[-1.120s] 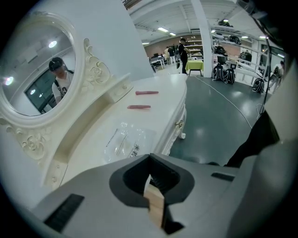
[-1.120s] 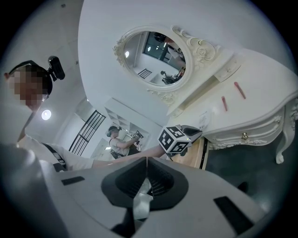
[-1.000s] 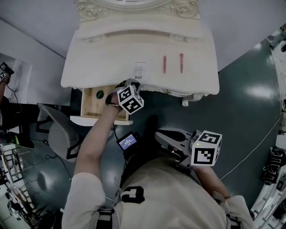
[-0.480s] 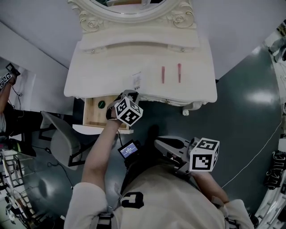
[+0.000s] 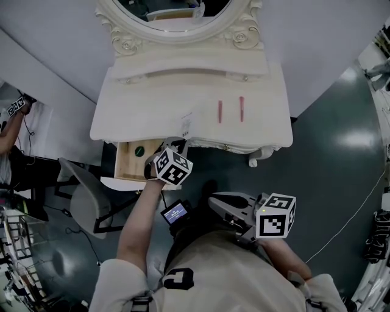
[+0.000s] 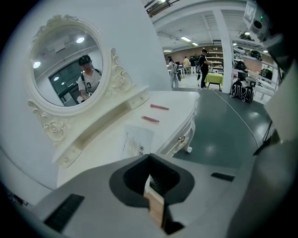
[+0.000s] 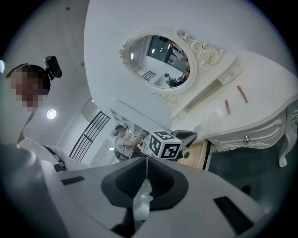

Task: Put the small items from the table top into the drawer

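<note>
Two thin red sticks (image 5: 219, 111) (image 5: 241, 108) lie side by side on the white dressing table (image 5: 134, 119), with a flat white paper packet (image 5: 186, 122) to their left. The wooden drawer (image 5: 127, 163) below the table's left end stands pulled out, and a small green round item (image 5: 139, 150) lies in it. My left gripper (image 5: 177, 145) hangs shut and empty at the drawer's right side, just under the table's front edge. In the left gripper view the packet (image 6: 138, 139) and sticks (image 6: 150, 119) lie ahead. My right gripper (image 5: 220, 201) is shut and empty, low near my body.
An oval mirror (image 5: 177, 12) in a carved white frame stands at the table's back. A grey chair (image 5: 85, 195) is left of the drawer. A second, closed drawer with a small knob (image 7: 247, 138) sits under the table's right half. Dark floor lies to the right.
My left gripper has lifted a little beside the open drawer and rolled slightly. The right gripper has stayed put. The head view has tipped, and more of the mirror shows.
</note>
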The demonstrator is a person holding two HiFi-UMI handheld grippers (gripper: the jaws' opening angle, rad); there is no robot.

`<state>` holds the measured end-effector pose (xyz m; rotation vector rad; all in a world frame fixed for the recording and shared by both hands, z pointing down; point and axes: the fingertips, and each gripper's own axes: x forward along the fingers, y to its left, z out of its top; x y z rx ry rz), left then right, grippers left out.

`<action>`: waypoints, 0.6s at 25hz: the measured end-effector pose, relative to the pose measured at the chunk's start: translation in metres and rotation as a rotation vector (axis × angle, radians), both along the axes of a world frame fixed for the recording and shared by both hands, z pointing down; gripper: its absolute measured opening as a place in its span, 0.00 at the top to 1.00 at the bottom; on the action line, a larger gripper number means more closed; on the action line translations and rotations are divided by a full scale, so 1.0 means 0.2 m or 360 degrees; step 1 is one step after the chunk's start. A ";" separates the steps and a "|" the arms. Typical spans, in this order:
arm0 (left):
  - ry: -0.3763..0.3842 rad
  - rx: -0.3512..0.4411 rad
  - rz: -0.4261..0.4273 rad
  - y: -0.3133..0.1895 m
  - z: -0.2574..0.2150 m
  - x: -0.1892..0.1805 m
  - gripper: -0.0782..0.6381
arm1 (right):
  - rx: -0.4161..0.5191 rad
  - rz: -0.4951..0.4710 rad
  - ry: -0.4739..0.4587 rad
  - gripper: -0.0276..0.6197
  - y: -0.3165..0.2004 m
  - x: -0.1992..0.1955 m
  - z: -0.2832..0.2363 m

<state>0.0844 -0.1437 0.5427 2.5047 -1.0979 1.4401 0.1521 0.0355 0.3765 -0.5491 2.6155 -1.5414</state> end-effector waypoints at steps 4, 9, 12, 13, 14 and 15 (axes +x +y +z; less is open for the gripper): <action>0.0011 0.0000 -0.0025 0.04 -0.03 0.01 0.81 | -0.0001 0.0007 -0.0018 0.91 0.02 0.03 -0.02; 0.0005 0.0018 -0.0029 0.09 -0.07 0.01 0.81 | 0.0042 -0.0002 -0.0031 0.91 0.04 0.04 -0.04; 0.0007 0.0027 -0.0039 0.12 -0.10 0.00 0.81 | 0.0057 -0.0001 -0.0039 0.91 0.05 0.04 -0.07; 0.0008 0.0029 -0.0046 0.13 -0.11 -0.01 0.81 | 0.0059 0.0001 -0.0039 0.91 0.06 0.04 -0.07; 0.0010 0.0032 -0.0055 0.15 -0.12 -0.02 0.81 | 0.0062 0.0000 -0.0043 0.91 0.06 0.04 -0.07; 0.0015 0.0034 -0.0065 0.16 -0.14 -0.03 0.81 | 0.0068 -0.0003 -0.0050 0.91 0.07 0.03 -0.08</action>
